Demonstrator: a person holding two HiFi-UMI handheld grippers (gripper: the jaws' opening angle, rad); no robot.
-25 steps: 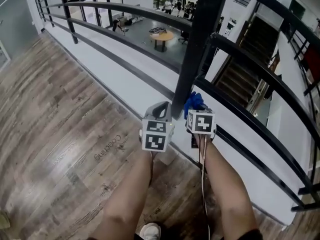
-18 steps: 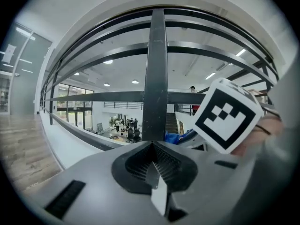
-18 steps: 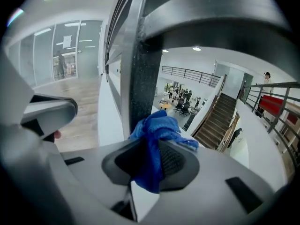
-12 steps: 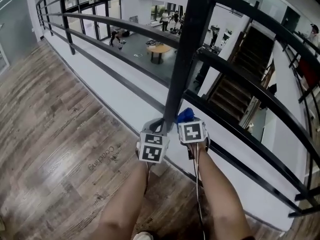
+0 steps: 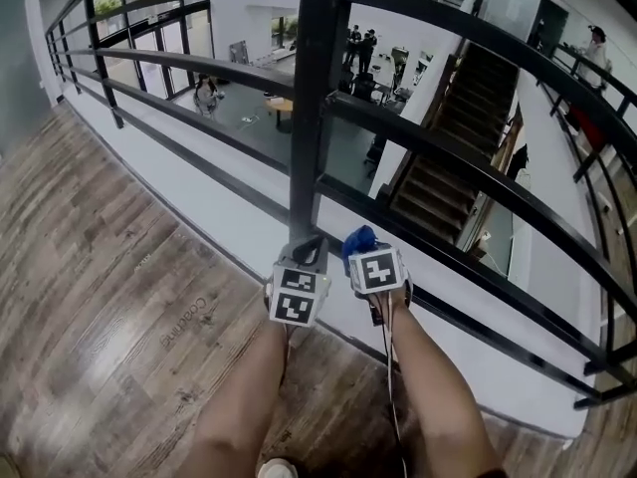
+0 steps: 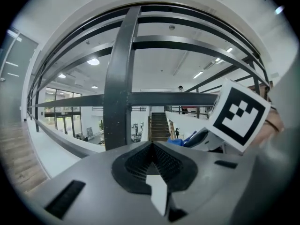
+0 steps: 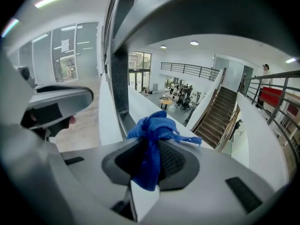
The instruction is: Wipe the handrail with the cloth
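The black handrail point(image 5: 468, 30) tops a railing of horizontal bars held by an upright post point(image 5: 311, 118). Both grippers sit side by side low down by the foot of that post. My right gripper point(image 5: 360, 247) is shut on a bunched blue cloth point(image 5: 356, 238), which sticks out between the jaws point(image 7: 151, 131) just right of the post point(image 7: 120, 74). My left gripper point(image 5: 309, 252) is just in front of the post, shut with nothing in it point(image 6: 151, 145). From it, the post point(image 6: 117, 78) rises close ahead and the cloth point(image 6: 180, 141) shows at the right.
Wood-plank floor point(image 5: 109, 267) spreads to the left, bounded by a white kerb point(image 5: 239, 222) under the railing. Beyond the bars is a drop to a lower hall with a table point(image 5: 279, 103), people, and a staircase point(image 5: 448, 157). The person's bare forearms point(image 5: 438, 386) reach in from below.
The head view has swung so the post stands more upright and further left. Both grippers remain together at the post's foot, a little lower in the frame; the cloth stays clamped.
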